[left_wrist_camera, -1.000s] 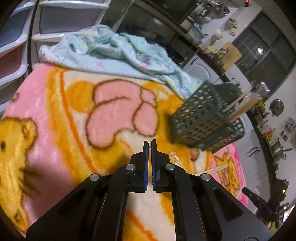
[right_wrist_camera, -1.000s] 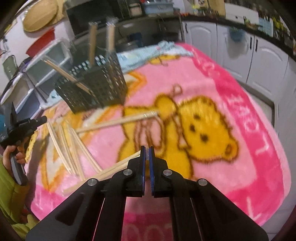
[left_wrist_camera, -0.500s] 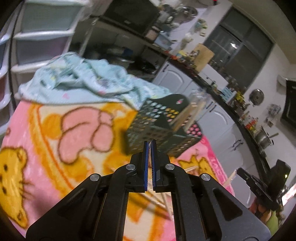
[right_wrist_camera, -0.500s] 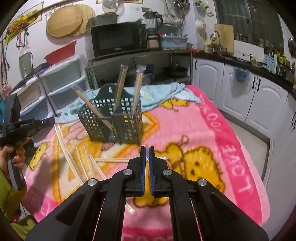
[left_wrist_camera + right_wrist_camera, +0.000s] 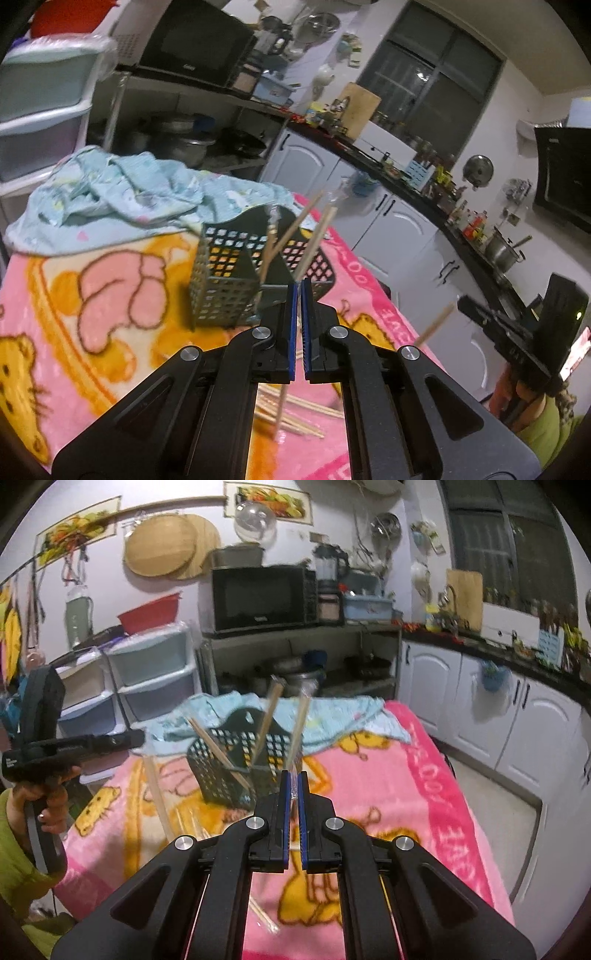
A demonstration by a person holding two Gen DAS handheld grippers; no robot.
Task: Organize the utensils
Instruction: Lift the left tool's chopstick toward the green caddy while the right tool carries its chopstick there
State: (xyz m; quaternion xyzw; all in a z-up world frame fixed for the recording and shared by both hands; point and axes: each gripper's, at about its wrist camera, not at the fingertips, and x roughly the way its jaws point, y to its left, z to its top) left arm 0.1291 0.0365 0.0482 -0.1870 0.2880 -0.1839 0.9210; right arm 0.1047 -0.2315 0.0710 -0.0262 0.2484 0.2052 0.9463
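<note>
- Blue pads on the left gripper [image 5: 298, 291] are pinched together with basically no gap. Its own camera only shows the left chopstick [image 5: 279, 406] as a blurry stick poking down below the jaws.
- The right wrist view makes that clearer: the stick hangs from that gripper's tip, way off left of the right jaws, and there's a hand [image 5: 51, 794] on the handle.
- The right gripper [image 5: 293, 779] is clamped too, with something clear and glinty between the pads and the right chopstick [image 5: 264, 917] sticking out underneath. The left camera shows it jutting from the tip, far right.
- Just past both sets of jaws is the dark mesh basket [image 5: 225, 284], upright, with standing chopsticks [image 5: 266, 723] leaning in it.
- Under the left jaws, loose chopsticks [image 5: 303, 417] lie on the pink blanket [image 5: 110, 295].
- Beyond the basket there's a crumpled light-blue cloth [image 5: 122, 192].
</note>
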